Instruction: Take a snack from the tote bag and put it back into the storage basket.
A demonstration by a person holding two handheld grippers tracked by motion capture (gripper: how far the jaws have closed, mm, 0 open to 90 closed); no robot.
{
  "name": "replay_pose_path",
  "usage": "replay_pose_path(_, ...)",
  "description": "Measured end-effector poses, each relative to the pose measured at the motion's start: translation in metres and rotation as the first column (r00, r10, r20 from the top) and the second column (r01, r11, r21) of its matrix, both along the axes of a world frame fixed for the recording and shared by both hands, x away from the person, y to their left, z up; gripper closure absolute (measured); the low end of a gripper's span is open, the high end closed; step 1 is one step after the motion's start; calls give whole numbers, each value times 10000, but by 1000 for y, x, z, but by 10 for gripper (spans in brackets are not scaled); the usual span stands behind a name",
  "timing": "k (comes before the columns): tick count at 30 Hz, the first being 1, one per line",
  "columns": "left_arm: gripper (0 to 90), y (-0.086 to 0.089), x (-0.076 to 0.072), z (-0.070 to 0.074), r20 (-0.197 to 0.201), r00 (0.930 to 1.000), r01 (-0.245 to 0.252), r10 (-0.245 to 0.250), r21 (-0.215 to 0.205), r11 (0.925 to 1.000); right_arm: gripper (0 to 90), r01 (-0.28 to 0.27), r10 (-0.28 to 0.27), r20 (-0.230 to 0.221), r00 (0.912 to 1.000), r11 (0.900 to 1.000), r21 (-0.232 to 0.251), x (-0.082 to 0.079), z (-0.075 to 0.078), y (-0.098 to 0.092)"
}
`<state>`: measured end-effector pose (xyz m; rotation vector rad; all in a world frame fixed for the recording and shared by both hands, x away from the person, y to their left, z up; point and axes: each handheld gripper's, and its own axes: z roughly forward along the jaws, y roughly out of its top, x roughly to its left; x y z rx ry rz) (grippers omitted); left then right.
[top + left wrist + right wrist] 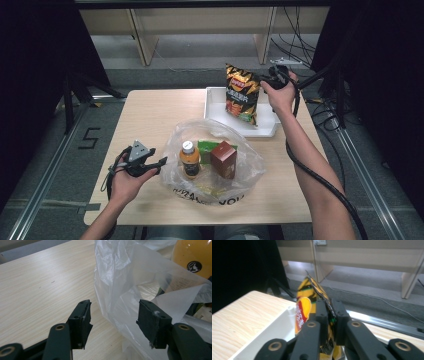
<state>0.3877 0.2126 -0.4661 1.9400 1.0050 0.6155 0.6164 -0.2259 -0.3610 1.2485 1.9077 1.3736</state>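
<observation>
A black-and-yellow chips bag (242, 95) (302, 312) hangs upright over the white tray (215, 107), its lower end down in the tray. My right gripper (265, 80) (329, 307) is shut on the bag's top edge. A clear plastic bag (215, 187) (120, 272) lies open near the table's front. Inside it stand an orange juice bottle (190, 159) (192, 257) and a brown box (224, 159), with a green packet (206, 148) behind them. My left gripper (162, 162) (113, 312) is open at the bag's left rim, with film between the jaws but not pinched.
The wooden table (150, 115) has bare surface at its back left and along the right side. The tray's near wall (272, 332) stands just below the chips bag. Wooden benches and cables lie on the floor beyond the far edge.
</observation>
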Motion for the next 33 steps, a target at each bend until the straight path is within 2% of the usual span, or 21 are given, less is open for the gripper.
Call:
replay_pose_path(1,432,0,0,0,1,10000,4,-4,6,10000,822,50,-50,-97,9999,10000,7,0,-1,0)
replay_pose_path(2,432,0,0,0,0,10000,0,0,2,10000,817,102,-101,62,9999,9998,-170,1,-3,-2)
replay_pose_path(3,432,0,0,0,2,10000,-1,1,-2,10000,811,44,-48,-135,9999,9997,-224,1,-3,-3)
replay_pose_path(5,432,0,0,0,-11,10000,-10,10,-11,10000,785,32,-32,-22,10000,9995,-306,2,-7,-5)
replay_pose_path(8,432,0,0,0,-8,10000,-8,8,-12,10000,714,299,-302,-122,9995,9991,-288,3,-9,-6)
replay_pose_path(9,432,0,0,0,-5,10000,-10,10,-10,10000,698,456,-457,-286,9985,9989,-48,2,-9,-4)
replay_pose_path(11,432,0,0,-1,-18,10000,-20,20,-40,10000,660,393,-396,-211,9990,9991,-172,1,-11,-6)
replay_pose_path(13,432,0,0,-1,-26,10000,-20,20,-50,10000,637,597,-597,-288,9978,9982,-31,0,-12,-4)
replay_pose_path(14,432,0,0,-1,-11,10000,-2,2,-15,10000,629,505,-506,-23,9987,9983,-282,0,-13,-6)
replay_pose_path(15,432,-1,0,-1,-34,10000,-20,20,-104,9999,617,537,-544,-283,9981,9982,-262,-2,-13,-6)
replay_pose_path(17,432,-1,0,-1,-16,10000,7,-7,-60,10000,593,606,-609,-335,9976,9981,-99,-3,-13,-7)
replay_pose_path(18,433,-1,0,-1,-17,10000,10,-10,-48,10000,586,582,-584,-266,9979,9983,-101,-3,-13,-8)
replay_pose_path(20,432,-1,0,-1,-21,10000,-2,2,-51,10000,577,912,-907,-350,9953,9958,124,-4,-12,-8)
replay_pose_path(21,433,-1,0,-1,-13,10000,-5,5,-57,10000,577,969,-968,-262,9950,9953,4,-4,-12,-10)
replay_pose_path(24,433,-1,0,-1,-12,10000,38,-38,-39,10000,572,1003,-997,-305,9946,9948,184,-4,-11,-13)
replay_pose_path(26,433,-1,0,-1,-36,10000,71,-72,-69,10000,565,1084,-1084,-89,9941,9941,29,-4,-11,-15)
replay_pose_path(29,433,-1,0,-1,-28,10000,81,-81,-61,9999,559,1266,-1266,-88,9919,9920,19,-5,-12,-18)
replay_pose_path(30,434,-1,0,-1,-31,10000,77,-77,-72,9999,559,1352,-1349,-198,9907,9907,134,-6,-12,-18)
replay_pose_path(31,434,-1,0,-1,-36,10000,77,-77,-72,9999,559,1444,-1444,-163,9894,9895,41,-7,-12,-19)
replay_pose_path(33,434,-1,0,-1,-27,10000,56,-57,-65,10000,561,1615,-1604,-335,9865,9864,316,-9,-12,-20)
